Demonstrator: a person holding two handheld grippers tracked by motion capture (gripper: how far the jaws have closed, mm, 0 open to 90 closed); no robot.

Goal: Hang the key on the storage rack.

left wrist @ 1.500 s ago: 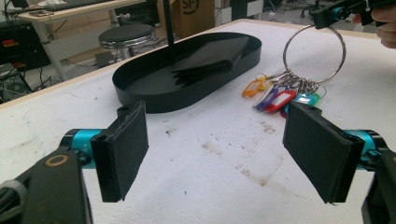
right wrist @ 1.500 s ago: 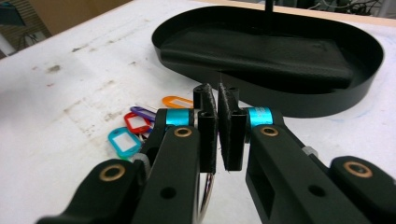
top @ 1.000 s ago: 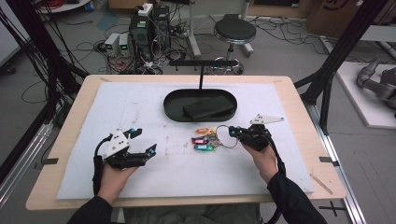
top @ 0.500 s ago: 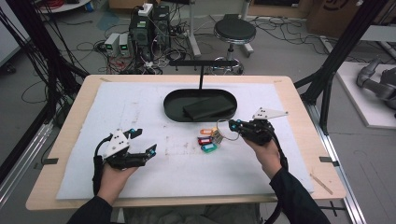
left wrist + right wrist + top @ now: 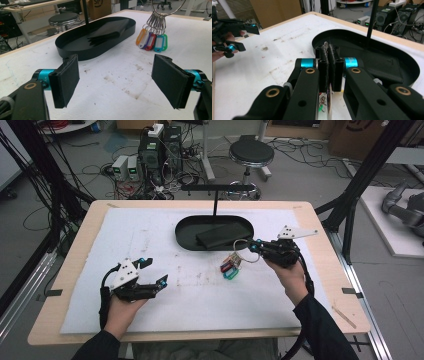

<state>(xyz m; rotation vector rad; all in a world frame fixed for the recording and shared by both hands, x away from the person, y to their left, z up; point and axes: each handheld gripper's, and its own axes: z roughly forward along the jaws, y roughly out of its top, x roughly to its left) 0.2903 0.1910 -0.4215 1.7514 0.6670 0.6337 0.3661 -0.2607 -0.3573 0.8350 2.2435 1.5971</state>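
**Key ring rises off the table toward the hanging bar**

The right gripper [image 5: 253, 246] has climbed since a second ago, taking the key ring [image 5: 241, 251] with it; the coloured tags [image 5: 229, 267] that lay on the white mat [image 5: 150, 235] now dangle just above it, beside the black oval tray [image 5: 187, 236]. The jaws are clenched on the thin metal ring, as the right gripper view confirms. That lift suggests the ring is bound for the stand's bar [image 5: 217, 187] above the tray. The left gripper [image 5: 154, 272] hovers unmoved near the table's front, jaws spread wide and holding nothing.
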